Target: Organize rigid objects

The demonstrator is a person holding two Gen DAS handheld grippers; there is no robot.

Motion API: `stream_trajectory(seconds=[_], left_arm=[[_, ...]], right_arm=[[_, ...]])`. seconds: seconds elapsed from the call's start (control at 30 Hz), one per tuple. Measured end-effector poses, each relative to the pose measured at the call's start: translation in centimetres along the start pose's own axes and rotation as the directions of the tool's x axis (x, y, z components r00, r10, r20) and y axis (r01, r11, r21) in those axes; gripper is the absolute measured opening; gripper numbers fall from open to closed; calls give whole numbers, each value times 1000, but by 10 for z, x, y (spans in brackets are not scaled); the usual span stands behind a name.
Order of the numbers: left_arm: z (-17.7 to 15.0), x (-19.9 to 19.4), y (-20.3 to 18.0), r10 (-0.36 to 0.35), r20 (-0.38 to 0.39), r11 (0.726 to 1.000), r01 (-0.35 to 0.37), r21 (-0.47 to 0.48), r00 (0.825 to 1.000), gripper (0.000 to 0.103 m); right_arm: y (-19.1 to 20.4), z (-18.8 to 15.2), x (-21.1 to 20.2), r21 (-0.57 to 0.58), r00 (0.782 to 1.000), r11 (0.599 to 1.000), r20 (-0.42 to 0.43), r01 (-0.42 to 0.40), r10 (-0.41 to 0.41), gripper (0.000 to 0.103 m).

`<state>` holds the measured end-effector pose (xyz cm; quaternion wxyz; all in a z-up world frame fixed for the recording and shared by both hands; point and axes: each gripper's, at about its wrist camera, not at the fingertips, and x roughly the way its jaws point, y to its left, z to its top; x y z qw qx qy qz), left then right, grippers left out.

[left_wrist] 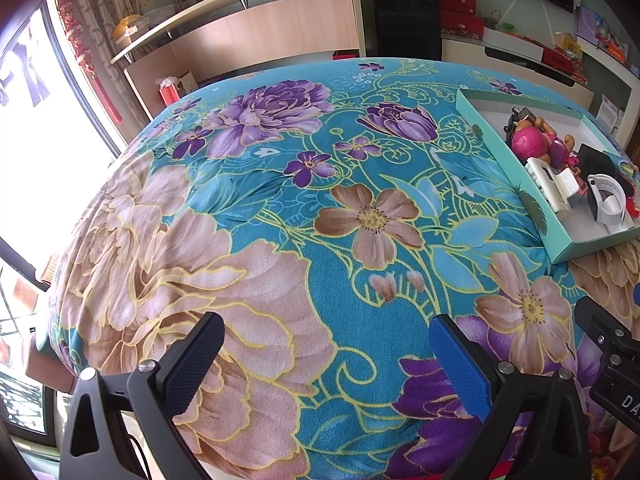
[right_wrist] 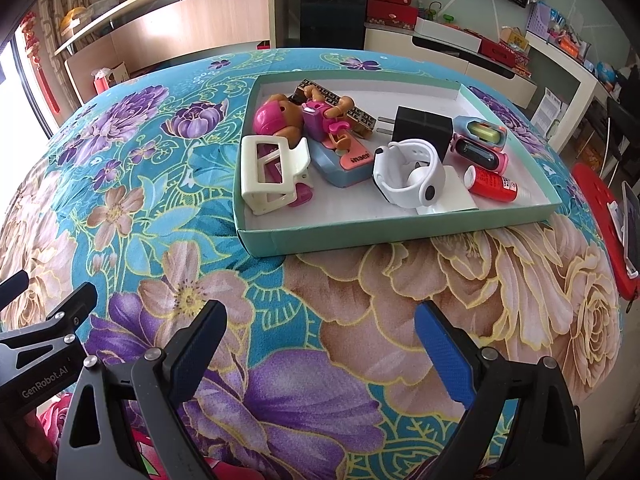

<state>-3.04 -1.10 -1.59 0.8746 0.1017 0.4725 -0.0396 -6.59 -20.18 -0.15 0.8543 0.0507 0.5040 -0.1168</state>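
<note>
"GenRobot.AI" on left tongs (right_wrist: 40, 384); "inaer" on case (right_wrist: 352, 164).

Black grippers (right_wrist: 320, 344), blue ribbed pads (right_wrist: 440, 356), silver screws, "GenRobot.AI" lettering

Ahead of the right tool (right_wrist: 320, 344), a matt cardboard tray (right_wrist: 360, 236) holds glossy plastic: white watch (right_wrist: 412, 176), cream clip (right_wrist: 268, 176); soft, fuzzy floral cloth (right_wrist: 360, 300) covers the desk; tool pads (right_wrist: 444, 356) ribbed blue.

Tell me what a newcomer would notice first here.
The bright floral cloth covering the whole table strikes first. On it, toward the far right, sits a teal tray crowded with small things: a pink-helmeted doll at its back left, a white watch in the middle, a red tube to the right.
</note>
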Motion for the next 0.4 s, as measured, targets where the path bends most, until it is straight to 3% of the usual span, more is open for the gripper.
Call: stream_trajectory(seconds=[0.4], left_arm=[[1,-1,1,8,3,1000,-8,-4,1000,103]], right_arm=[[-1,-1,3,2,1000,1000,-7,-1,1,95]])
